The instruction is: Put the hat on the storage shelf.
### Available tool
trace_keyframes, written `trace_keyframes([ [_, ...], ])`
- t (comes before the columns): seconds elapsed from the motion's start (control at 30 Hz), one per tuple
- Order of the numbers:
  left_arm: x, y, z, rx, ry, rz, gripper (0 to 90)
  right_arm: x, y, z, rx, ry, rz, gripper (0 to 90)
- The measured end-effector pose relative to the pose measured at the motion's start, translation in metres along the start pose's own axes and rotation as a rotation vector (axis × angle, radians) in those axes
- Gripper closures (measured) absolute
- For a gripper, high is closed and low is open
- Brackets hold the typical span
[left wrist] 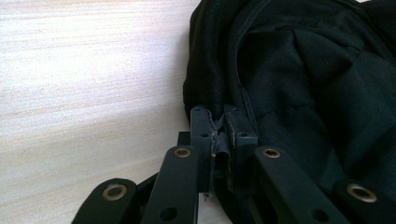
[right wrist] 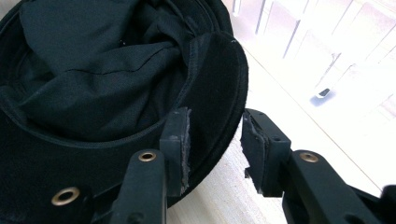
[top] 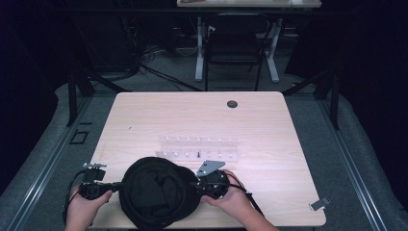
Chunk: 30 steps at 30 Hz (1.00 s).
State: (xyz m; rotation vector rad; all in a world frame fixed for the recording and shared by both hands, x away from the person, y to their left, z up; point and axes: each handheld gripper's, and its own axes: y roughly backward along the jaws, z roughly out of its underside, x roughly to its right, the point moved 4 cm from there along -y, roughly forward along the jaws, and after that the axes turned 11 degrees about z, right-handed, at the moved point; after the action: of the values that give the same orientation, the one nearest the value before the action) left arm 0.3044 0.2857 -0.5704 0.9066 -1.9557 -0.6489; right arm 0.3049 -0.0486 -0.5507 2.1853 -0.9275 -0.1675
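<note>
The room is dark, with one black chair and a second table behind. One pale wooden bench carries everything. One black hat lies upside down at its near edge, the crumpled lining showing inside the round brim. Just behind it lies one clear plastic rack. The left claw is pressed closed on a thin fold of the brim. The right claw stands wide, with the brim edge between its jaws.
</note>
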Motion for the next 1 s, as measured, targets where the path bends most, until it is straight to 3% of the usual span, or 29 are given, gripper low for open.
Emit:
trace_keyframes([
  [0.23,0.000,0.003,-0.003,-0.023,-0.004,-0.007,80.6,-0.002,0.009,-0.002,0.033,0.012,0.009,58.6],
  [0.43,0.000,0.004,-0.007,-0.059,-0.009,-0.018,73.7,0.000,0.026,-0.002,0.061,0.020,0.022,64.5],
  [0.5,-0.002,0.005,-0.011,-0.108,0.002,-0.007,72.1,-0.001,0.029,-0.001,0.062,0.025,0.019,65.3],
  [0.8,-0.004,0.003,-0.028,-0.210,0.063,0.002,71.4,-0.001,0.031,0.002,0.057,0.031,0.020,69.6],
  [1.0,-0.006,-0.003,-0.031,-0.245,0.085,-0.012,70.8,-0.002,0.031,0.005,0.047,0.038,0.011,73.8],
])
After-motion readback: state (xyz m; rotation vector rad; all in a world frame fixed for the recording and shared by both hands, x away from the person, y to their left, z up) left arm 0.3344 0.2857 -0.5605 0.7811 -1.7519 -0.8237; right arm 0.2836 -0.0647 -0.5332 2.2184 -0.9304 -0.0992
